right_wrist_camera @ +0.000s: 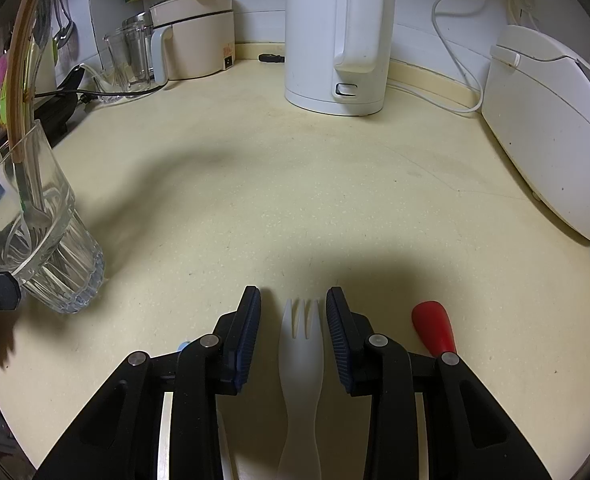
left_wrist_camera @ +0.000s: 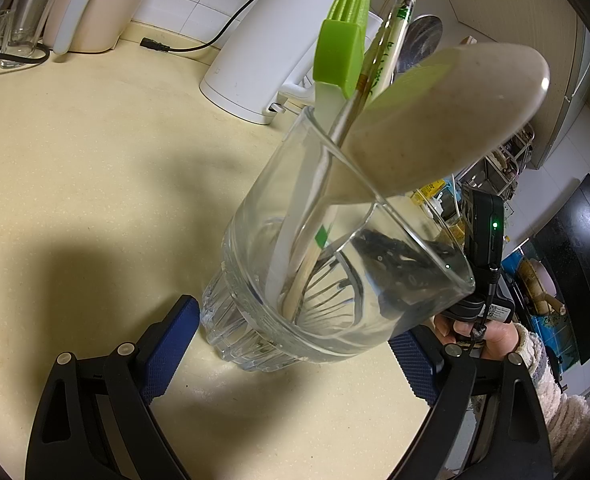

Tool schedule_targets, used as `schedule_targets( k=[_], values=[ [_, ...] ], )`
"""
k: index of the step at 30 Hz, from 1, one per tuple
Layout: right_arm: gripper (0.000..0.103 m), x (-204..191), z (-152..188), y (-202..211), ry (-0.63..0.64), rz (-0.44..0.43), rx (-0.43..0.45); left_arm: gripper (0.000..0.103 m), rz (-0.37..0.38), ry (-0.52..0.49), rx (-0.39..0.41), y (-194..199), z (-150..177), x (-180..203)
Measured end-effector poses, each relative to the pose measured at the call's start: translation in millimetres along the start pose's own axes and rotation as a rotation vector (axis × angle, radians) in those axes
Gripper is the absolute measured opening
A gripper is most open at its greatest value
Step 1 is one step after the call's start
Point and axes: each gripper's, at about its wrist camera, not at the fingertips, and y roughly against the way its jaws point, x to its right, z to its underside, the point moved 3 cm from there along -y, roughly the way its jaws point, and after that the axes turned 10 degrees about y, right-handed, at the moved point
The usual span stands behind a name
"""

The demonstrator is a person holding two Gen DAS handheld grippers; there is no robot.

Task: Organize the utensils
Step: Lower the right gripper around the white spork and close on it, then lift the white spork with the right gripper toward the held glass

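The left hand-held gripper (left_wrist_camera: 295,344) holds a clear ribbed drinking glass (left_wrist_camera: 319,264) between its blue pads; the left pad (left_wrist_camera: 171,344) lies against the glass base and the right pad (left_wrist_camera: 411,360) sits at its other side, mostly hidden behind the glass wall. The glass leans toward the right of the left wrist view, its base on the pale yellow tabletop (left_wrist_camera: 95,200). Inside it stand a green silicone brush (left_wrist_camera: 343,48), a pair of printed chopsticks (left_wrist_camera: 395,36), a beige speckled spatula (left_wrist_camera: 447,120) and a wire whisk (left_wrist_camera: 331,292) at the bottom. A person's hand (left_wrist_camera: 491,340) in a fleecy sleeve shows at the right, just past the glass.

The right hand-held gripper (right_wrist_camera: 293,300) is about half open and holds nothing. A white plastic spork (right_wrist_camera: 301,344) lies flat on the tabletop between its two fingers, tines pointing away, with a gap on each side. Just right of the right finger lies a red utensil (right_wrist_camera: 433,328), only its rounded end visible. A small blue piece (right_wrist_camera: 183,346) peeks out beside the left finger; I cannot tell what it is.

Farther back stand a white electric kettle (right_wrist_camera: 335,40) in the middle, a white rice cooker (right_wrist_camera: 547,128) at the right, and a cream appliance (right_wrist_camera: 199,36) with empty glasses (right_wrist_camera: 129,56) at the far left.
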Motion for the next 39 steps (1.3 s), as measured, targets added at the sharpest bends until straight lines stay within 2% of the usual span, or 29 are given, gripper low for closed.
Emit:
schedule_targets(
  k=[26,33,39],
  values=[
    [0.033,0.0,0.2,-0.6,-0.001,-0.002,0.001,0.094,0.000,0.000,0.000,0.3,0.1,-0.4],
    [0.019,6.2,1.8,0.1,-0.040,0.002,0.003,0.094,0.000,0.000,0.000,0.0,0.0,-0.1],
    [0.018,8.4,2.5,0.9,-0.057,-0.008,0.008,0.094,0.000,0.000,0.000,0.0,0.0,-0.2]
  ],
)
